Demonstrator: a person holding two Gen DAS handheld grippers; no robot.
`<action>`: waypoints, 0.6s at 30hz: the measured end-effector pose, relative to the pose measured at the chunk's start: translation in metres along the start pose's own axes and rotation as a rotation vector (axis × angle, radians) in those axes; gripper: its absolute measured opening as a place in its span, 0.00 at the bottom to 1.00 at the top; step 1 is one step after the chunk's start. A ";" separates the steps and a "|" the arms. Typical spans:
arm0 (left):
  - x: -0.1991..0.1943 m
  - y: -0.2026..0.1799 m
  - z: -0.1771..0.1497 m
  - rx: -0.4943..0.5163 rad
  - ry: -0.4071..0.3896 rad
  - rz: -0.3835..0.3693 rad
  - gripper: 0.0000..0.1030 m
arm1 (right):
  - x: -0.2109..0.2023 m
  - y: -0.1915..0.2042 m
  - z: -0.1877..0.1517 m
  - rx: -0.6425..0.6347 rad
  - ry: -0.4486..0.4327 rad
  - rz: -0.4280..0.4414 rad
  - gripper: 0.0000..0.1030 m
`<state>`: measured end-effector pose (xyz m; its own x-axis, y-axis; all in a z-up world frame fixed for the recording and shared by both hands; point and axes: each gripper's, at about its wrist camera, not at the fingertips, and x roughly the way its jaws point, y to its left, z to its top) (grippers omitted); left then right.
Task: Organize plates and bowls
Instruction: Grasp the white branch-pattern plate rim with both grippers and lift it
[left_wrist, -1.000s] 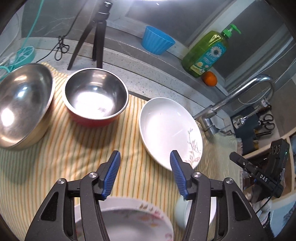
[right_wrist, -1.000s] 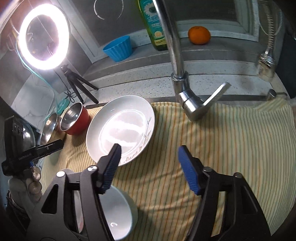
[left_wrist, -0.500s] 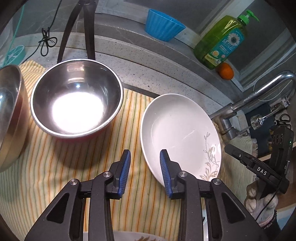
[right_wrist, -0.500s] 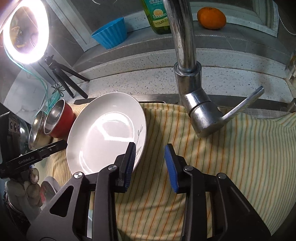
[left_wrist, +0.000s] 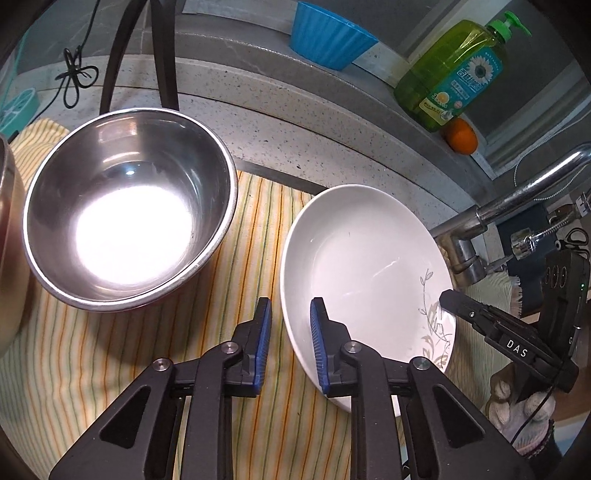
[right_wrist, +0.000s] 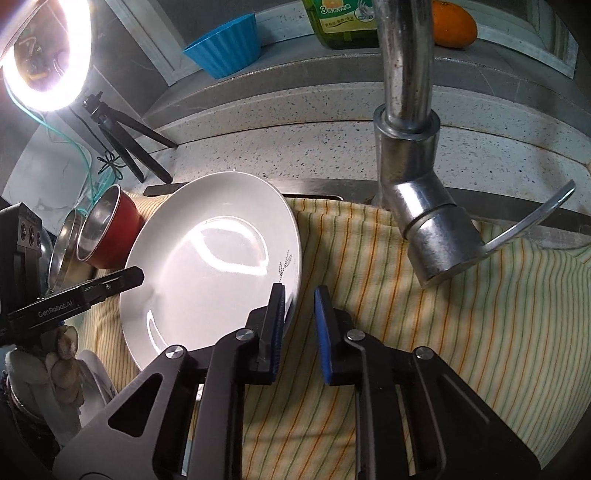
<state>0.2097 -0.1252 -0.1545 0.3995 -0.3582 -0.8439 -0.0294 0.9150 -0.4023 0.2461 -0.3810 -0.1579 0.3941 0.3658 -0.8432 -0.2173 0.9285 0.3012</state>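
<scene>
A white plate (left_wrist: 362, 258) with a leaf print lies on the striped cloth (left_wrist: 110, 350); it also shows in the right wrist view (right_wrist: 207, 266). My left gripper (left_wrist: 290, 343) straddles the plate's left rim, jaws narrowed with a small gap, one finger over the plate. My right gripper (right_wrist: 299, 325) straddles the plate's right rim the same way. A steel bowl (left_wrist: 125, 206) with a red outside stands left of the plate. Another steel bowl (left_wrist: 7, 258) sits at the far left edge.
A chrome faucet (right_wrist: 417, 166) rises just right of the plate. A blue cup (left_wrist: 328, 37), green soap bottle (left_wrist: 454, 74) and an orange (left_wrist: 461, 136) stand on the back ledge. A tripod (right_wrist: 122, 136) with a ring light (right_wrist: 48, 55) stands behind the bowls.
Both grippers have moved forward onto opposite rims of the white plate and their jaws have narrowed from wide open to a small gap.
</scene>
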 end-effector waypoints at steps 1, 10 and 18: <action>0.000 0.000 0.001 0.000 0.000 0.001 0.17 | 0.001 0.001 0.000 -0.002 0.003 -0.001 0.14; 0.002 -0.007 0.002 0.047 -0.004 0.007 0.17 | 0.009 0.015 0.002 -0.057 0.016 -0.044 0.11; 0.000 -0.007 0.002 0.056 -0.002 0.004 0.17 | 0.007 0.016 0.001 -0.044 0.018 -0.043 0.11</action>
<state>0.2116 -0.1313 -0.1509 0.4011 -0.3540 -0.8449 0.0201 0.9255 -0.3782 0.2463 -0.3635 -0.1590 0.3878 0.3237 -0.8630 -0.2395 0.9395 0.2448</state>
